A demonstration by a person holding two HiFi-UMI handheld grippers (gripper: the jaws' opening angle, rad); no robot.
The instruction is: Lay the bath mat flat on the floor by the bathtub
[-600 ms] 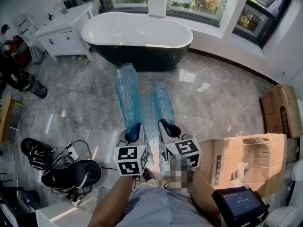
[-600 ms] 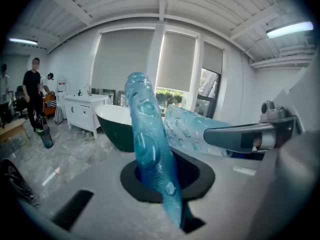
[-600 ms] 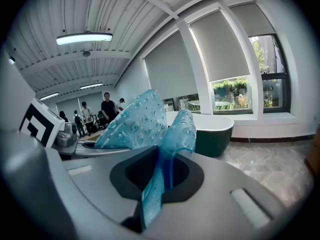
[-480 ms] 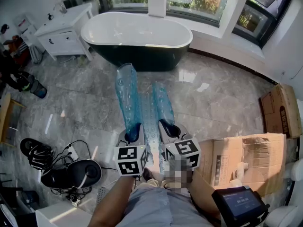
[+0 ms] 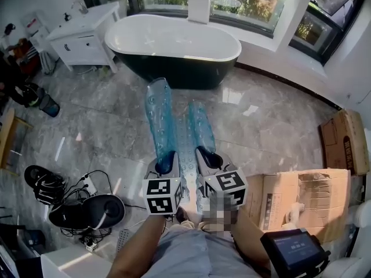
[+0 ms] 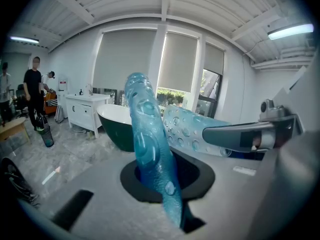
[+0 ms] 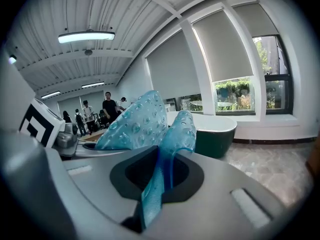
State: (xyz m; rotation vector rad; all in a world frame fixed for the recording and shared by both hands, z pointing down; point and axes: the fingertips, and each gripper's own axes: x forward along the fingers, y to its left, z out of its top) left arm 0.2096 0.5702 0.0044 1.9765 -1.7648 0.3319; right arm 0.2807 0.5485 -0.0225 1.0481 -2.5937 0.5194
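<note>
A translucent blue bath mat (image 5: 159,117) with round bumps is held up over the marble floor, folded into two long strips that reach toward the bathtub (image 5: 223,39). The tub is white inside and dark outside. My left gripper (image 5: 167,165) is shut on the left strip's near end. My right gripper (image 5: 207,158) is shut on the right strip (image 5: 200,126). In the left gripper view the mat (image 6: 147,139) rises out of the shut left gripper (image 6: 169,189). In the right gripper view the mat (image 7: 172,134) stands in the shut right gripper (image 7: 156,184), the bathtub (image 7: 215,129) beyond.
A white vanity cabinet (image 5: 81,36) stands left of the tub. Flattened cardboard (image 5: 301,196) and a box (image 5: 345,141) lie at the right. Cables and a black device (image 5: 87,210) sit at the lower left. People (image 6: 34,96) stand at the far left of the room.
The head view has shifted a little, so the tub sits slightly lower and further right in the frame. Both grippers keep their hold on the mat, close together as before.
</note>
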